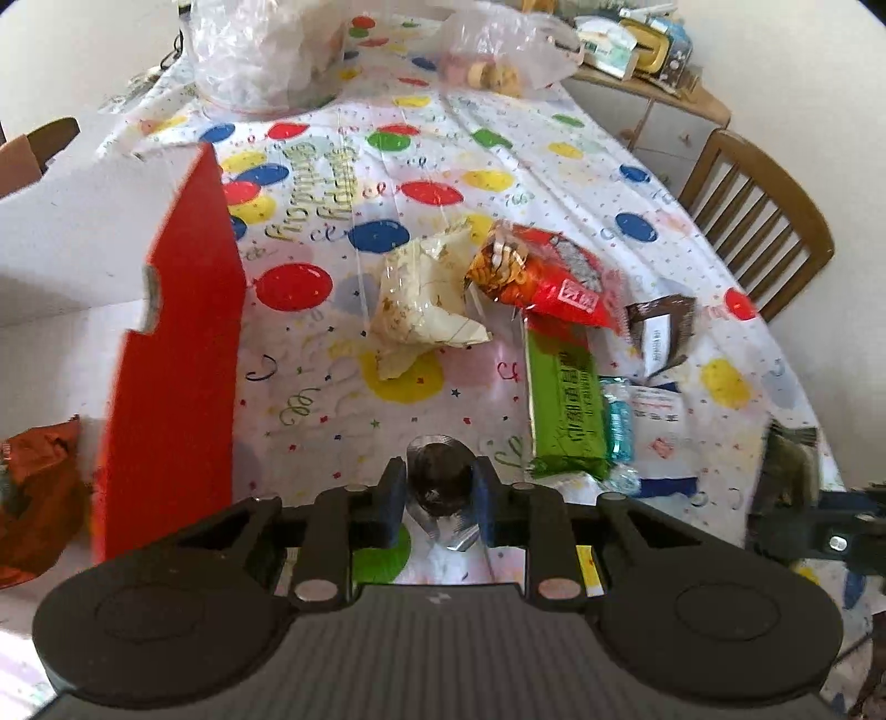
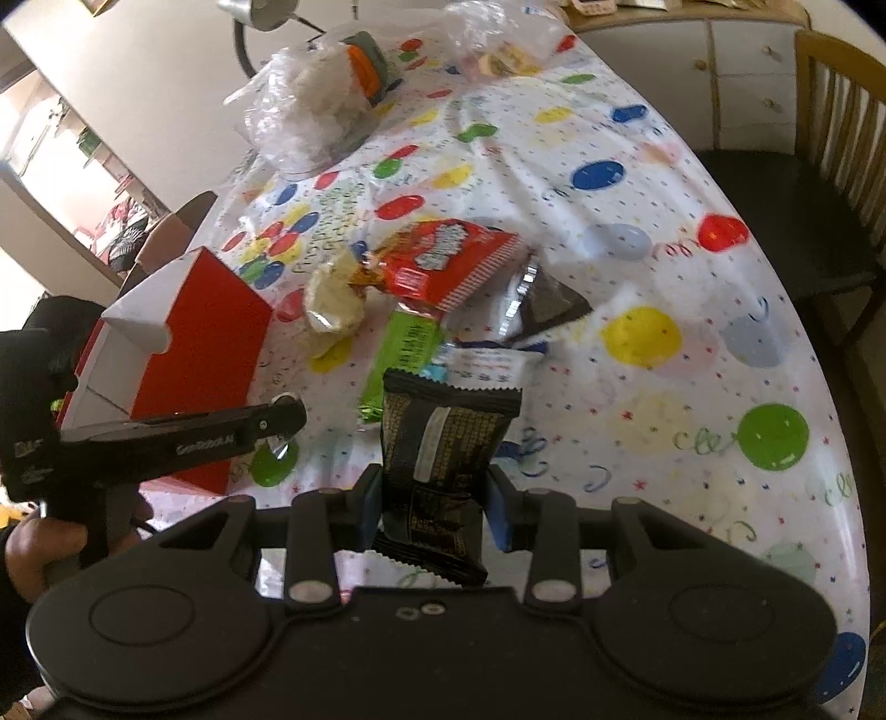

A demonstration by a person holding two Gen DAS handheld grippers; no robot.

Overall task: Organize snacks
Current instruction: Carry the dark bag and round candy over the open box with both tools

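Note:
My left gripper (image 1: 440,490) is shut on a small dark round snack in clear wrap (image 1: 440,482), just right of the red cardboard box (image 1: 171,354). In the right wrist view the left gripper (image 2: 279,421) hovers at the box's (image 2: 194,354) near corner. My right gripper (image 2: 434,501) is shut on a black snack packet (image 2: 443,454), held upright above the table. Ahead lie a cream packet (image 1: 426,299), a red-orange packet (image 1: 542,271), a green bar (image 1: 565,410), a brown packet (image 1: 662,327) and a blue-white packet (image 1: 648,415).
An orange bag (image 1: 33,498) lies inside the box. Clear plastic bags (image 1: 249,50) sit at the table's far end on the balloon-print cloth (image 2: 692,266). A wooden chair (image 1: 758,221) and a cabinet (image 2: 742,72) stand to the right. A hand (image 2: 39,543) holds the left gripper.

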